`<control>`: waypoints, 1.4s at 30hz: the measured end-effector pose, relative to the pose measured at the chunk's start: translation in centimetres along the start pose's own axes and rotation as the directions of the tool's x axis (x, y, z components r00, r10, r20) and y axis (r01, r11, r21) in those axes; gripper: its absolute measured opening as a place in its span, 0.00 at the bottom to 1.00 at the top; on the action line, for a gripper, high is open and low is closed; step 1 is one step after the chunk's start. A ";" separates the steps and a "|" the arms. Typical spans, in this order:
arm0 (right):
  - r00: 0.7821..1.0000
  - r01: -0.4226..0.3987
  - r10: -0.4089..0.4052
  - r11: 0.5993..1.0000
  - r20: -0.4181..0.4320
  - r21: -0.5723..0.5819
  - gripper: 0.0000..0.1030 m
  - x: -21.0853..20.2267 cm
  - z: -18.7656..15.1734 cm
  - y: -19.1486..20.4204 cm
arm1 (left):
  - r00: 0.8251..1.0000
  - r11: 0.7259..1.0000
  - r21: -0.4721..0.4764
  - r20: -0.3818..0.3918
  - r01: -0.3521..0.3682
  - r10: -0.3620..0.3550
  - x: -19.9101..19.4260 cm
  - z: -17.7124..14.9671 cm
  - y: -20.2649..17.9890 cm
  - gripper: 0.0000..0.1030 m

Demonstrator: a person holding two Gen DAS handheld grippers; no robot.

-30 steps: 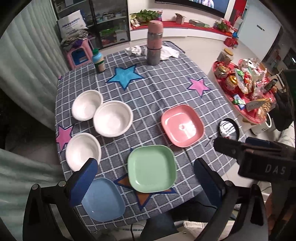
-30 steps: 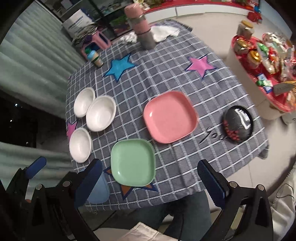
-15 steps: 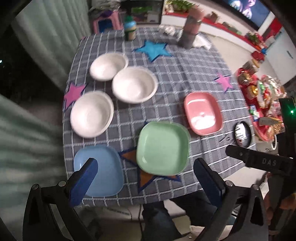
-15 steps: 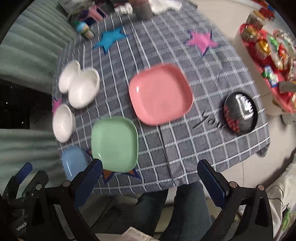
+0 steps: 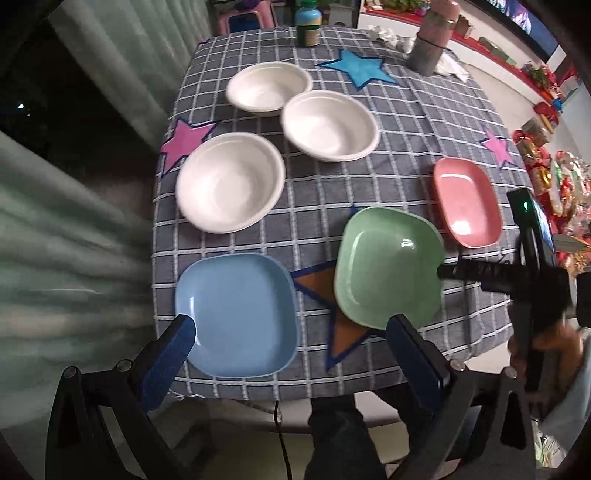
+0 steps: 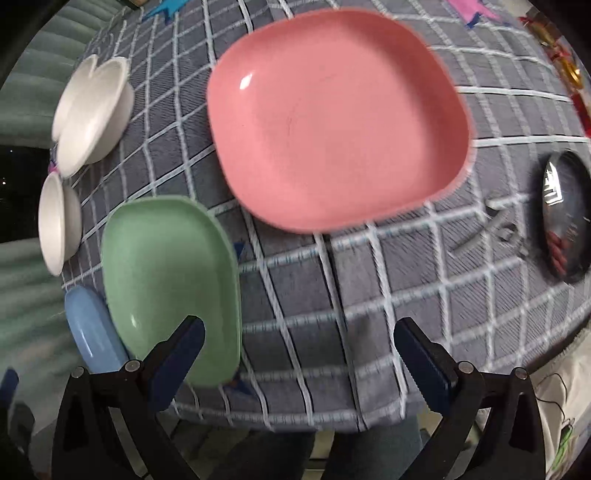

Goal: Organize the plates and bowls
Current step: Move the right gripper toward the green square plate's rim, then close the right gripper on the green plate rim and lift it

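Checked tabletop point(image 5: 424, 122) bearing three white bowls point(image 5: 231, 186) and blue point(image 5: 236, 314), green point(image 6: 170, 280), pink plates point(image 6: 332, 118) near its front edge; both hand-held grippers, left point(image 5: 291, 343) and right point(image 6: 299, 350), gape empty, so a skidding grasp could push a smooth plate off

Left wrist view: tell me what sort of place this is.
Probably a home living room. A table in a checked star-patched tablecloth holds white bowls and coloured plates; a TV screen's corner sits above a red-topped shelf with plants.
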State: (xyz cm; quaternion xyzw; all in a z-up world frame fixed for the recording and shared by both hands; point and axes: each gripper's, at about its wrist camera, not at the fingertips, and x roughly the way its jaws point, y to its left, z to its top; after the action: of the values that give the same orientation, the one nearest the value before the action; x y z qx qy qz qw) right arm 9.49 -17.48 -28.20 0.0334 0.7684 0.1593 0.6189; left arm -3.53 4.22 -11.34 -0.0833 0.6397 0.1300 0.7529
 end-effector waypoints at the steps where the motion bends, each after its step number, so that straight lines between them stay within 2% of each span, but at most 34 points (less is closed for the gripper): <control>1: 1.000 -0.016 0.016 1.000 -0.011 0.012 1.00 0.5 0.6 -0.1 | 1.000 1.000 -0.005 -0.003 -0.004 0.004 0.3 -0.1 0.2 1.00; 5: 0.999 -0.035 0.035 0.998 -0.013 0.042 1.00 1.4 3.2 -0.4 | 0.999 1.000 -0.021 -0.032 -0.001 0.000 1.3 -0.4 0.7 1.00; 10: 0.994 0.053 -0.055 0.998 0.092 0.027 1.00 -0.8 6.6 -0.2 | 0.998 1.000 -0.017 -0.055 -0.013 0.012 2.4 -0.2 0.6 1.00; 14: 0.996 0.065 -0.064 0.998 0.064 -0.016 1.00 -0.2 4.6 1.3 | 0.998 1.000 0.000 -0.067 -0.015 0.015 3.2 0.2 0.2 1.00; 17: 0.988 0.149 -0.146 0.986 0.042 -0.076 1.00 2.0 2.5 2.8 | 0.997 0.999 0.028 -0.070 -0.022 0.024 3.9 0.7 -0.5 1.00; 19: 0.977 0.206 -0.197 0.970 0.077 -0.127 1.00 2.2 1.7 3.6 | 0.997 0.998 0.060 -0.077 -0.022 0.027 4.7 1.1 -1.4 1.00; 21: 0.975 0.217 -0.206 0.964 0.080 -0.157 1.00 2.2 1.2 3.6 | 0.996 0.995 0.099 -0.083 -0.024 0.033 5.5 1.5 -2.6 1.00; 25: 0.967 0.255 -0.249 0.956 0.060 -0.145 1.00 1.8 -0.9 1.9 | 0.994 0.988 0.156 -0.103 -0.023 0.040 7.5 1.6 -5.1 1.00; 31: 0.963 0.249 -0.262 0.954 -0.063 -0.166 1.00 -0.2 -5.8 -2.6 | 0.989 0.980 0.201 -0.146 0.005 0.024 9.5 0.8 -7.5 1.00; 33: 0.962 0.257 -0.267 0.956 -0.055 -0.140 1.00 -1.5 -6.6 -4.1 | 0.989 0.978 0.208 -0.145 0.006 0.025 9.9 0.8 -8.1 1.00; 38: 0.983 0.186 -0.186 0.983 -0.007 -0.010 1.00 -5.6 -4.2 -7.1 | 0.993 0.963 0.271 -0.114 0.007 0.024 11.5 1.7 -10.5 1.00; 41: 0.985 0.170 -0.170 0.985 -0.005 0.023 1.00 -6.1 -2.7 -8.3 | 0.995 0.943 0.333 -0.093 0.001 0.032 12.7 2.8 -11.9 1.00; 42: 0.985 0.171 -0.171 0.985 -0.006 0.022 1.00 -5.0 -2.3 -7.7 | 0.995 0.941 0.340 -0.093 0.004 0.029 13.2 3.0 -12.2 1.00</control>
State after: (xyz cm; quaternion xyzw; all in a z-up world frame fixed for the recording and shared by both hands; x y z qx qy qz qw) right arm 9.59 -26.43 -25.30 -0.0261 0.7713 0.0970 0.6285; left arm 4.97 -5.38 -24.32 0.0455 0.6887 0.0184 0.7233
